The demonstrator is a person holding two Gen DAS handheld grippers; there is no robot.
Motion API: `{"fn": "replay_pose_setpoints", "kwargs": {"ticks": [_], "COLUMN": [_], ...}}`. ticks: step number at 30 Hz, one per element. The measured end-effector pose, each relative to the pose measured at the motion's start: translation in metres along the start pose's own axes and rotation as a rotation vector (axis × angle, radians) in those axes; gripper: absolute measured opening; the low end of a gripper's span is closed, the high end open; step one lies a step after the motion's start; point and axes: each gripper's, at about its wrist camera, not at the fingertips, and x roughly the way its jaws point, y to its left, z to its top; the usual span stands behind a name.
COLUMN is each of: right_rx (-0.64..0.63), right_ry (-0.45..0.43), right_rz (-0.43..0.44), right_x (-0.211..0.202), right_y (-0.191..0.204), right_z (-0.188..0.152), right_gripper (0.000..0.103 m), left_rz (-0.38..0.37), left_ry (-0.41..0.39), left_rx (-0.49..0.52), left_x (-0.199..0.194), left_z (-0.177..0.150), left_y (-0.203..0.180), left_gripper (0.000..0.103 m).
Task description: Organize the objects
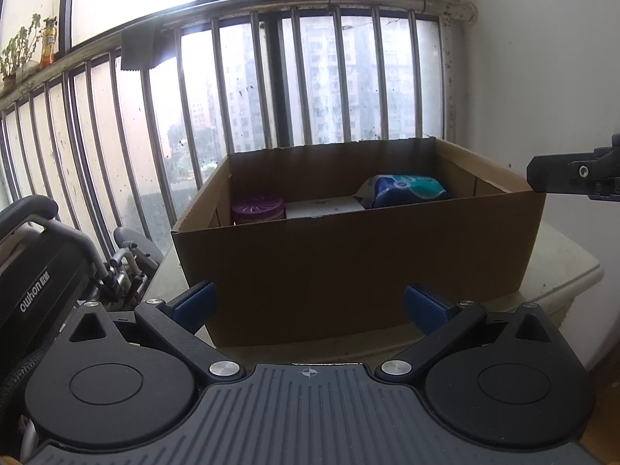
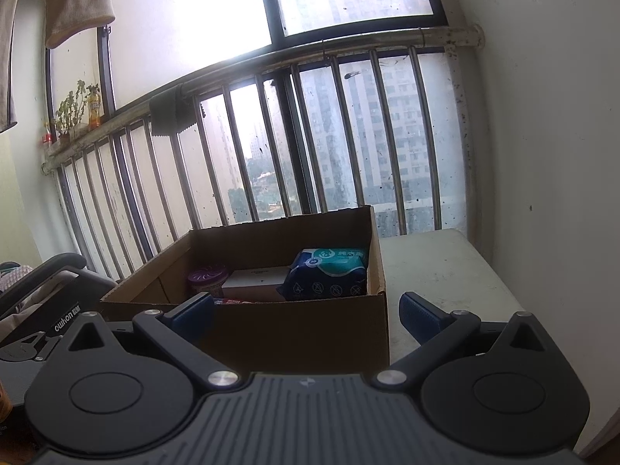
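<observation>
An open cardboard box stands on a pale table. Inside it lie a purple round-lidded jar, a white flat box and a blue-green wipes pack. Something red shows at the box's near wall. My left gripper is open and empty, facing the box's near wall. My right gripper is open and empty, a little above the box's near rim. A part of the right gripper shows at the right edge of the left wrist view.
A metal railing and window close off the far side. A white wall stands right of the table. A black folded wheelchair stands at the left. A dark cloth hangs on the rail.
</observation>
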Motion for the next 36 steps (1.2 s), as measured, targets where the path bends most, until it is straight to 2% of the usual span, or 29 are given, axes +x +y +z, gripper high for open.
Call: {"fn": "replay_pose_setpoints", "kwargs": {"ticks": [36], "right_rx": [-0.002], "right_ry": [0.029], "right_rz": [-0.001], "right_x": [0.008], "right_y": [-0.0015], "right_z": [-0.0048], "right_gripper": [0.103], "left_rz": [-0.004], "left_ry": [-0.003], "left_rx": [0.009], "left_x": [0.0017], "left_z": [0.0026], "left_y": [-0.0054], "left_gripper": [0.103]}}
